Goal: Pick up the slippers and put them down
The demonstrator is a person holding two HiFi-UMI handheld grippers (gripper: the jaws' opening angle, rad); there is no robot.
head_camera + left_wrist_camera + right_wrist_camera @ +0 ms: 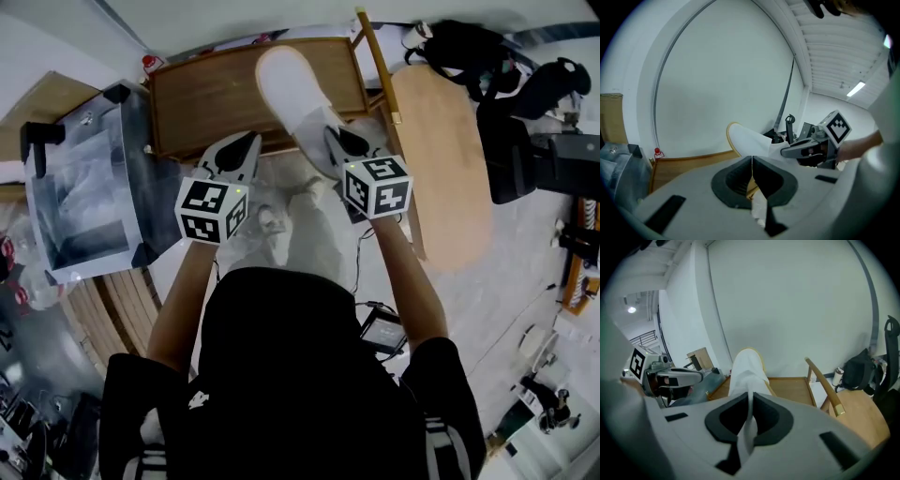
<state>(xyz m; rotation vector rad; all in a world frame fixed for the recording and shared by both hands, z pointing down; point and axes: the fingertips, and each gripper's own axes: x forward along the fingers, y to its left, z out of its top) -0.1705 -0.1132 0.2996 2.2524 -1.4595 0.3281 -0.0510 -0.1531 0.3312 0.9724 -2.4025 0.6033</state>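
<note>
The person holds one claw in each hand, both pointing to the far side, side by side and a little apart. The right claw [339, 141] [750, 401] has its jaws pressed together on the near edge of a white slipper [295, 94] [747, 371]. The thin white edge runs down between the two black pads. The slipper is in the air and sticks out from the jaws toward the far side, above a wooden box [216, 103] with low walls that stands by the white wall. A thin yellowish line runs around its far rounded end. In the left gripper view the same slipper [747, 138] shows to the right of the centre, with the right claw [806, 149] behind it. The left claw [234, 152] [752, 164] has its jaws together, so that only a narrow line is between them. A pale strip shows in the slot below the jaws, but it cannot be told what it is. To the left of the wooden box stands a clear plastic container [84, 187] with black corners, and a small bottle with a red cap [150, 64] is near the far left corner of the box. On the right there is a wooden chair [441, 159], and a black backpack [459, 47] lies at its far end.
</note>
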